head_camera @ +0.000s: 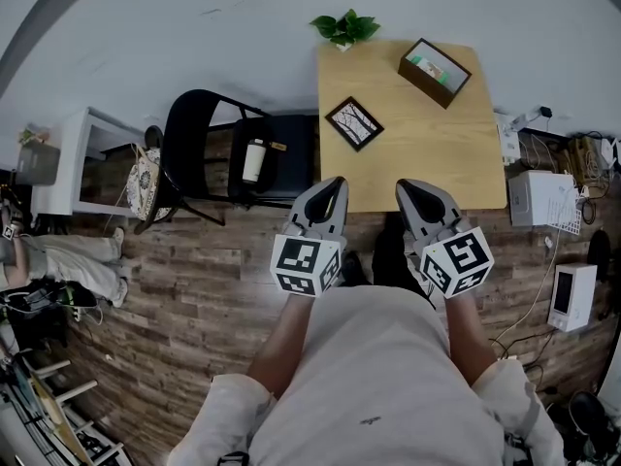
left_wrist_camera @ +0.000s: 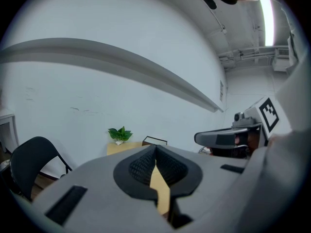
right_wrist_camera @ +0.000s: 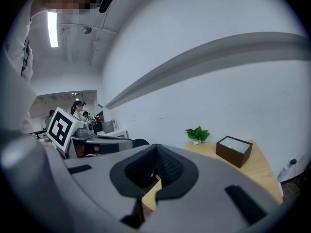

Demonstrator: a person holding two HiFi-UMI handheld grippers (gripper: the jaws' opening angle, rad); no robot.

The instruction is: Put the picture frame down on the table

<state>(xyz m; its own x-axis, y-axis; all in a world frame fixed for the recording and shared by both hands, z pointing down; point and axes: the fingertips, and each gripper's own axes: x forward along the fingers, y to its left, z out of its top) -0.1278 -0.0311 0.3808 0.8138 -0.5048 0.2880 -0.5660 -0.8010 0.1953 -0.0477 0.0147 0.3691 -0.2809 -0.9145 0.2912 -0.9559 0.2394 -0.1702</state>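
The picture frame [head_camera: 354, 122], black-edged with a bare-branch picture, lies flat on the left half of the wooden table [head_camera: 437, 153]. It is not seen in either gripper view. My left gripper [head_camera: 334, 186] hangs over the table's near edge, shut and empty, a short way from the frame. My right gripper [head_camera: 407, 189] hovers beside it at the same edge, also shut with nothing in it. In the left gripper view the pads of the left gripper [left_wrist_camera: 155, 152] meet with only tabletop behind them. The right gripper [right_wrist_camera: 156, 152] looks the same in its own view.
A dark brown open box [head_camera: 434, 71] and a small green plant [head_camera: 344, 27] stand at the table's far side. A black chair [head_camera: 209, 153] holding a white bottle [head_camera: 254, 160] is left of the table. White appliances [head_camera: 539, 197] and cables sit on the right.
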